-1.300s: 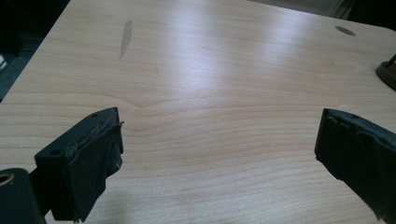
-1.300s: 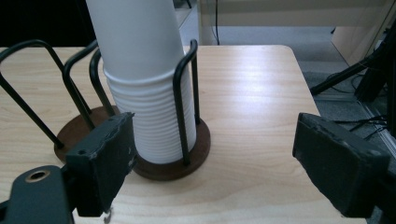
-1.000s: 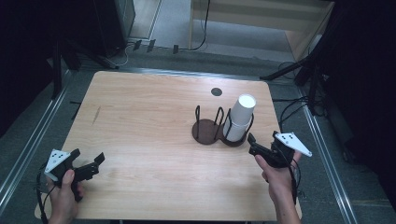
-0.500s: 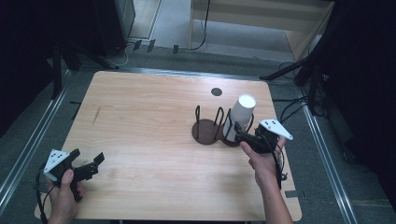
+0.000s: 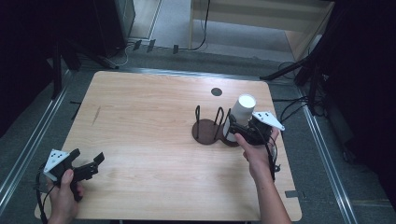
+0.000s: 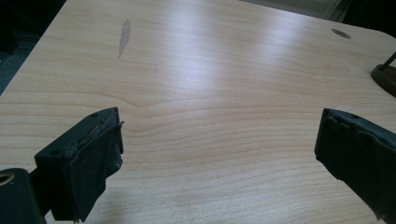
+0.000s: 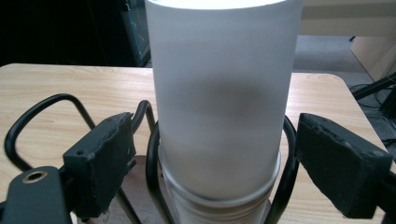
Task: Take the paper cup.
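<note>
Right tongs [image 5: 235, 129] moved in from table edge, jaws closing but not yet pressing white cup [image 7: 219, 93] between them in wire holder [image 7: 152, 154]. We centre, squeeze evenly. Left tongs [image 6: 219, 154] released, idle.

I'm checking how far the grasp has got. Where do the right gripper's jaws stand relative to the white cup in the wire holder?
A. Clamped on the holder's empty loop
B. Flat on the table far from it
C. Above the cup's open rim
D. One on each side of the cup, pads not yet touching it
D: in the right gripper view the white cup stands between the two pads of the right gripper, with gaps on both sides.
</note>
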A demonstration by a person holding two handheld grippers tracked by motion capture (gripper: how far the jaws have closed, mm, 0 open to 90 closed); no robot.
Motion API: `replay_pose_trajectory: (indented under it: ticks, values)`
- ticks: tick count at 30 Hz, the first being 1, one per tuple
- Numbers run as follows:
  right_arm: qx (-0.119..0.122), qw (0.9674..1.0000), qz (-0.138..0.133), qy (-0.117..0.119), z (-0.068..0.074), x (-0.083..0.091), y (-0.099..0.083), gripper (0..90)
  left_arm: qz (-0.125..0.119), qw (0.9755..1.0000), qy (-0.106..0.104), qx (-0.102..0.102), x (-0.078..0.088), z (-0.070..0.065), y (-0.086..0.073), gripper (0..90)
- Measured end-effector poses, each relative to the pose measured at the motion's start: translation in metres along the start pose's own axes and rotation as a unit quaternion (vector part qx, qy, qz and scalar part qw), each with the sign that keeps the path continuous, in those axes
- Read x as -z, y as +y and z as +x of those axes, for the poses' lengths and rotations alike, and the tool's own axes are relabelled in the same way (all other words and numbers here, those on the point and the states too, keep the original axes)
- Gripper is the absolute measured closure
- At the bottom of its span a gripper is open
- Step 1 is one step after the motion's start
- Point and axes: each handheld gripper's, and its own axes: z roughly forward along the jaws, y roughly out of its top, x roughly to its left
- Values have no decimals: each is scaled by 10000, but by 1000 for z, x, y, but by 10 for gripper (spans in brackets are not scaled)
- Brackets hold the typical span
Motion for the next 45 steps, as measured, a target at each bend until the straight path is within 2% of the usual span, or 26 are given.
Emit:
replay_pose_trajectory:
  ticks: [5, 10, 18, 32, 43, 45]
  values:
    - [-103, 9999, 45, 8, -1, -6, 1, 124, 11, 10000, 0, 3, 0, 0, 0, 16]
    - [-90, 9999, 59, -22, 0, -10, 1, 137, 22, 10000, 10, 13, 0, 0, 0, 16]
    - [-93, 9999, 34, -86, -1, -17, 1, 205, 34, 10000, 8, 16, 0, 1, 0, 16]
    - [-31, 9998, -36, -175, 0, -19, 0, 234, 37, 10000, 11, 7, -1, 0, 0, 16]
    - [8, 9997, -170, -160, 0, -16, 4, 254, 39, 10000, 9, 5, -1, 0, 0, 16]
    - [59, 9995, -262, -180, 0, -14, 6, 265, 44, 10000, 8, -2, -1, 0, 0, 16]
